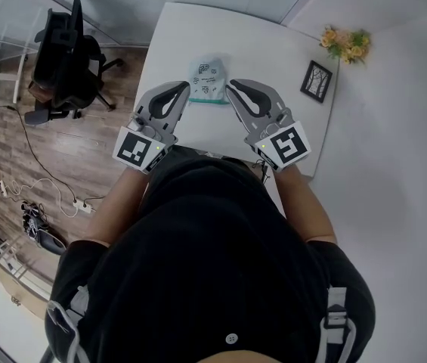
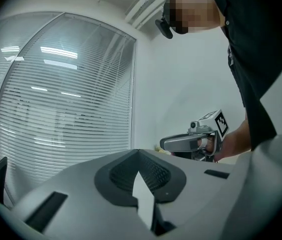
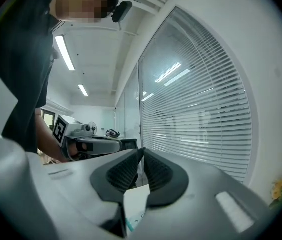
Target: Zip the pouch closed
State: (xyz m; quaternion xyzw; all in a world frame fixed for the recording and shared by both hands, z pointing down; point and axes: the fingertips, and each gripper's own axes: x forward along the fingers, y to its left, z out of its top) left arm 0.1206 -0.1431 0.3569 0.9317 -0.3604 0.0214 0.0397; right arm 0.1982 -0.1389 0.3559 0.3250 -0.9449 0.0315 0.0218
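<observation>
A small white pouch [image 1: 207,82] with printed drawings and a teal edge lies flat on the white table [image 1: 266,59], in the head view. Both grippers are held up level in front of the person, one on either side of the pouch, and neither touches it. My left gripper [image 1: 181,89] [image 2: 138,153] is shut, pad tips together, with nothing in it. My right gripper [image 1: 233,89] [image 3: 141,152] stands a narrow slit open and is empty. Each gripper view shows the other gripper alongside: the right gripper [image 2: 164,144] and the left gripper [image 3: 117,145].
A black picture frame [image 1: 316,80] and a bunch of flowers [image 1: 345,44] stand at the table's right end. A black office chair [image 1: 66,59] stands on the wood floor to the left, with cables [image 1: 47,195] nearby. Window blinds [image 2: 66,109] fill the wall beyond.
</observation>
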